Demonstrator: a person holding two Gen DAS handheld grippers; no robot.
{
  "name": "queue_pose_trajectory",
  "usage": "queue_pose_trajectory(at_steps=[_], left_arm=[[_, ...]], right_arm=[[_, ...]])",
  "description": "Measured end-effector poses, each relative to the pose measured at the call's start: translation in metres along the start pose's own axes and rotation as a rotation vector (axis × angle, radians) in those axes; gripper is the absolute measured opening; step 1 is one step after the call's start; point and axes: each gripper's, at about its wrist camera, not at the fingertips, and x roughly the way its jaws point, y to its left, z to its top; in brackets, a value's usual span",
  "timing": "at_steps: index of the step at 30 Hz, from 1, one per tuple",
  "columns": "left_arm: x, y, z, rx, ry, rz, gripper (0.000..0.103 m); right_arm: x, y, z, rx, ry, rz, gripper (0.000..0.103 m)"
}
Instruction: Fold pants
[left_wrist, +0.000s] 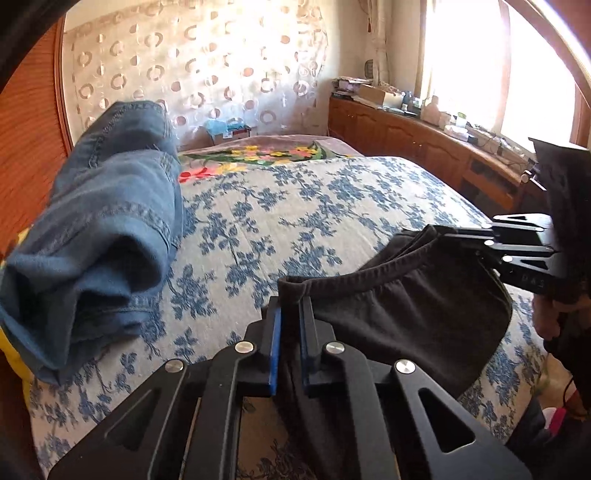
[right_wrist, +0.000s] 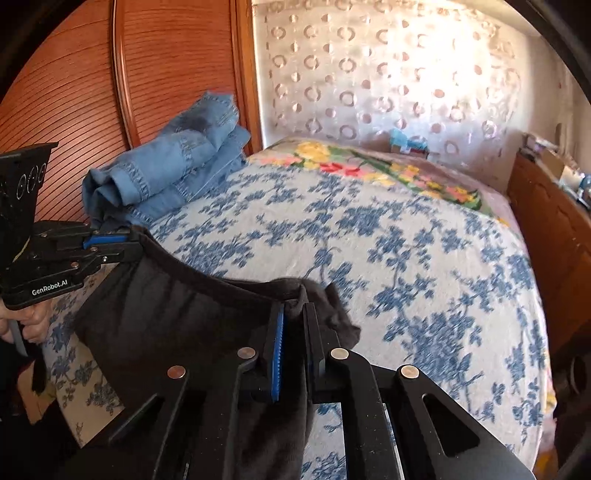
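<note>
Dark pants (left_wrist: 413, 317) hang by their waistband over the near edge of the bed. My left gripper (left_wrist: 290, 306) is shut on one end of the waistband, with cloth pinched between its blue pads. My right gripper (right_wrist: 295, 310) is shut on the other end of the pants (right_wrist: 166, 314), dark fabric hanging down between its fingers. In the left wrist view the right gripper (left_wrist: 448, 234) shows at the right, clamped on the waistband. From the right wrist, the left gripper (right_wrist: 131, 243) is at the left, also clamped. The waistband sags between the two.
The bed (left_wrist: 314, 221) has a white cover with blue flowers. Folded blue jeans (left_wrist: 110, 229) lie at its left side against a wooden wardrobe (right_wrist: 74, 92). A flowered blanket (right_wrist: 388, 166) covers the far end. A cluttered wooden cabinet (left_wrist: 424, 136) runs along the right under the window.
</note>
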Motion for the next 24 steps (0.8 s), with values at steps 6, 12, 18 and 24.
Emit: queue_pose_trajectory(at_steps=[6, 12, 18, 24], left_arm=[[0.009, 0.001, 0.008, 0.002, 0.009, 0.051, 0.01], [0.003, 0.002, 0.007, -0.023, 0.014, 0.02, 0.01], [-0.01, -0.004, 0.006, -0.023, 0.003, 0.005, 0.018], [-0.018, -0.015, -0.003, 0.005, -0.016, 0.005, 0.062]], right_arm=[[-0.003, -0.003, 0.001, 0.031, -0.008, -0.03, 0.017], [-0.016, -0.005, -0.004, 0.041, -0.007, -0.007, 0.027], [-0.03, 0.002, -0.014, 0.023, -0.006, 0.023, 0.027], [-0.031, 0.008, -0.022, 0.022, 0.02, 0.064, 0.027]])
